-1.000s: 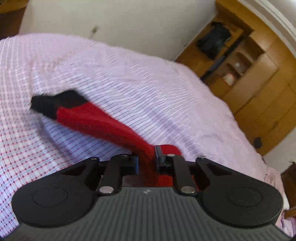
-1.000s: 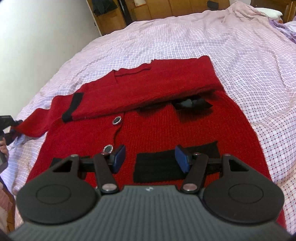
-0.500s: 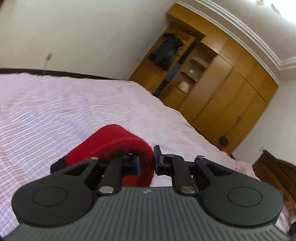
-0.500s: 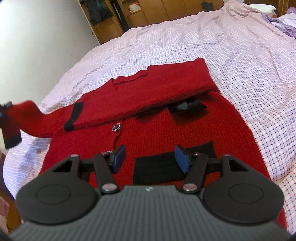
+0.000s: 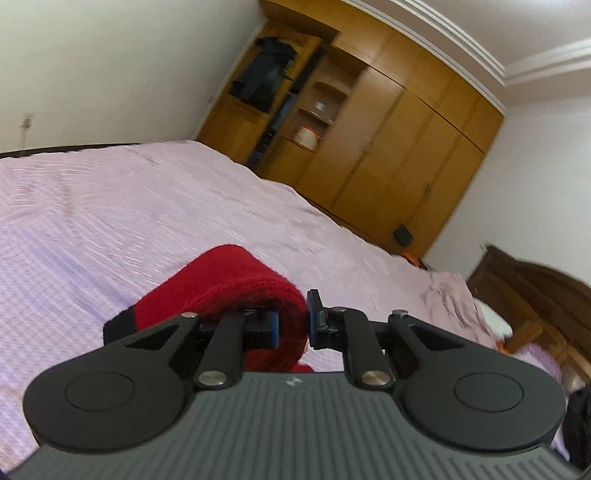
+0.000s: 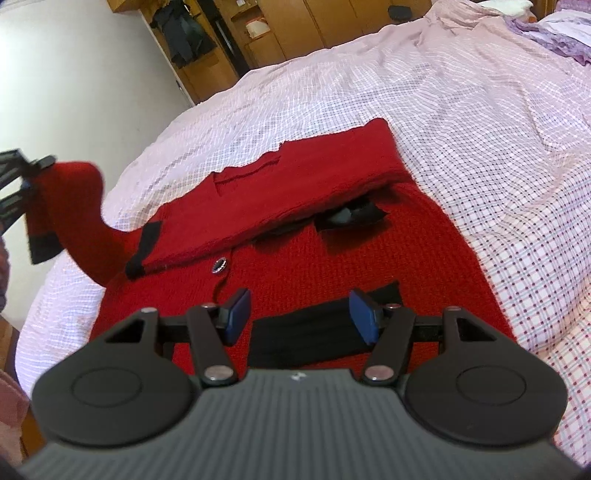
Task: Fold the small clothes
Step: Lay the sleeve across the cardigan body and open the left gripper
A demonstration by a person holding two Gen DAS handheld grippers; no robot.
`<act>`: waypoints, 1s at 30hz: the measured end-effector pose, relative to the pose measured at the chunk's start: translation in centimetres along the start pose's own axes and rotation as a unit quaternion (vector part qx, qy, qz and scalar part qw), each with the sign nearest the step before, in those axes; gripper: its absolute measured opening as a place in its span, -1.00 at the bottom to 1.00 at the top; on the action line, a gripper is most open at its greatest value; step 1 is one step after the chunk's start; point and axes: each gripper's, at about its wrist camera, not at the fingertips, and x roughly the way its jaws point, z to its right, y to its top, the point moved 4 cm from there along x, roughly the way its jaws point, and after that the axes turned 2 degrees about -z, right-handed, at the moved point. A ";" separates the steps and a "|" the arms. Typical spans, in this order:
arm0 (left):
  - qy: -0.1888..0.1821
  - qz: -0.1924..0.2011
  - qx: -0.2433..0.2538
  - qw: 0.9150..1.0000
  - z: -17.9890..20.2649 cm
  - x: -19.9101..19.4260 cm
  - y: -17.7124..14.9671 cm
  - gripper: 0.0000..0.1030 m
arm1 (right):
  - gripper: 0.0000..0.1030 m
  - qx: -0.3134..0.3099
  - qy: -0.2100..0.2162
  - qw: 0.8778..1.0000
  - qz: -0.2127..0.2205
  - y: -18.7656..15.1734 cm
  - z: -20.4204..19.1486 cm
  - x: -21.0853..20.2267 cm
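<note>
A red knit cardigan (image 6: 332,240) with black pocket bands and cuffs lies on the bed, its far side folded over the front. My left gripper (image 5: 293,325) is shut on the red sleeve (image 5: 229,284) near its black cuff (image 5: 118,326) and holds it up in the air. In the right wrist view the lifted sleeve (image 6: 70,195) hangs at the far left, with the left gripper (image 6: 22,173) at the frame edge. My right gripper (image 6: 299,314) is open and empty, just above the cardigan's lower black band (image 6: 306,332).
The bed has a pink-and-white checked sheet (image 6: 461,110). A wooden wardrobe with open shelves (image 5: 369,147) stands beyond the bed. A wooden headboard (image 5: 535,288) and pillows are at the right. Purple cloth (image 6: 554,33) lies at the far right corner.
My left gripper has lifted the red sleeve off the bed and raised it, so its camera now looks at the wardrobe. My right gripper has stayed open over the cardigan's hem.
</note>
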 end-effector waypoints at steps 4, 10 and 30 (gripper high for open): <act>-0.010 -0.032 0.021 0.999 3.5 3.0 -2.7 -0.69 | 0.20 0.004 0.001 1.000 0.005 0.0 0.8 -0.2; -0.013 -0.103 0.041 0.994 6.3 8.8 -8.7 -0.69 | 0.20 0.035 0.017 0.999 0.004 -0.1 2.2 0.1; 0.002 -0.229 0.152 0.961 4.8 11.7 -18.1 -0.02 | 0.21 0.040 0.022 0.999 0.007 -0.3 3.0 1.4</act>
